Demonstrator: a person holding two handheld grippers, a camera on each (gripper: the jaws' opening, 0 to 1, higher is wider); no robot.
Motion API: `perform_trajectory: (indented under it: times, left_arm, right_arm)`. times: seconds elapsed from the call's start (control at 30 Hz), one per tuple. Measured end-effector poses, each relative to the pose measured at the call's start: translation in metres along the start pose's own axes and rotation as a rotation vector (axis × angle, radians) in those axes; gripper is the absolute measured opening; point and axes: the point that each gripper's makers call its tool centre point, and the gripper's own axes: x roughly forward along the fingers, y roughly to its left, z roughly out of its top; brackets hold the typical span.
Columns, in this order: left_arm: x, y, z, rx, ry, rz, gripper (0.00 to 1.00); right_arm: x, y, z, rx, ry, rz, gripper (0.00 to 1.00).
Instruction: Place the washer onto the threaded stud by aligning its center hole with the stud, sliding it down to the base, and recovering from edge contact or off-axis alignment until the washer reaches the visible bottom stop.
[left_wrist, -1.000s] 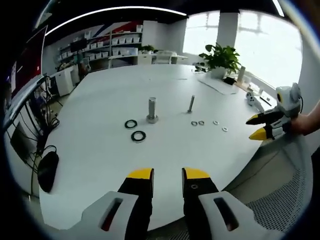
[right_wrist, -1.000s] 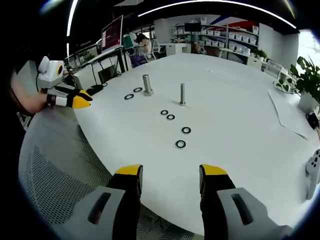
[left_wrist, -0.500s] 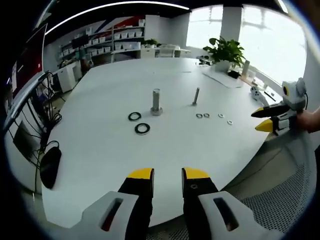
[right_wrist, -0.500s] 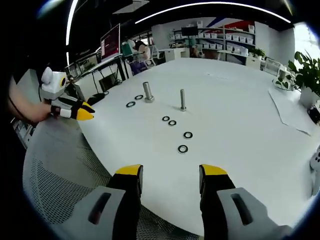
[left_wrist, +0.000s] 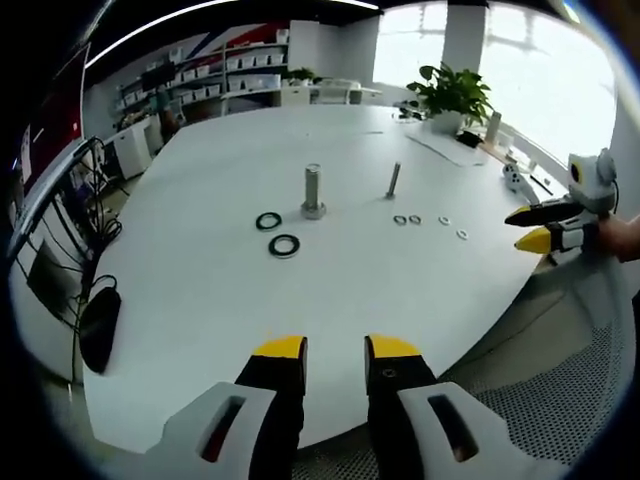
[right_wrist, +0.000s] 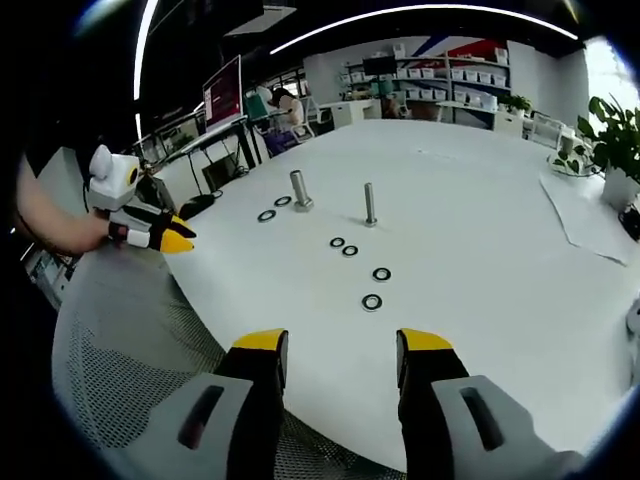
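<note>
Left gripper view, read from left to right: a dark bag-like object (left_wrist: 98, 338) sits off the white table's (left_wrist: 200, 300) near-left edge, then two large black washers (left_wrist: 276, 233) lie flat on the tabletop just beside a thick stud (left_wrist: 313, 192) that stands upright on its hex base. Further right a thin threaded stud (left_wrist: 393, 181) stands upright and bare, with a short row of small washers (left_wrist: 430, 223) lying flat on the table near its foot, apart from it. At the far right the right gripper (left_wrist: 532, 227) hangs off the table's edge, a hand behind it, its yellow tips a narrow gap apart with nothing between them. The left gripper (left_wrist: 335, 348) rises from the bottom of this view, jaws parted by a modest gap and empty, back from the near edge of the table. Right gripper view, same order: the left gripper (right_wrist: 170, 236) is at the left, beyond the table rim over a mesh chair back (right_wrist: 120, 370); whether its tips are parted I cannot tell from here. The right gripper (right_wrist: 343, 343) shows its own jaws wide apart and empty. A potted plant (right_wrist: 618, 150) stands at the far right.
</note>
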Motion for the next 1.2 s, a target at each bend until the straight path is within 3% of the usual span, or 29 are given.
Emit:
perform_trajectory:
  times: [0.33,0.43,0.6,1.2]
  left_arm:
    - [-0.0024,0.0013,0.0066,-0.011,-0.038,0.001,0.2]
    - [0.0006,-0.0025,0.0018,-0.049,-0.013,-0.033,0.22]
    - [-0.0017,-0.0032,0.0055,-0.031,-0.033,-0.03,0.22]
    - [0.0012,-0.0072,-0.003,-0.034,0.019,-0.044,0.23]
  right_arm:
    - [0.0005,0.0021,-0.0013,-0.003,0.012,0.011,0.45]
    - [0.0007,0.0011,-0.0021,-0.003,0.016,0.006,0.45]
    - [0.0005,0.0001,-0.0016,-0.002,0.012,0.003,0.45]
    - [0.0004,-0.0007,-0.0023,0.007,0.009,0.003,0.45]
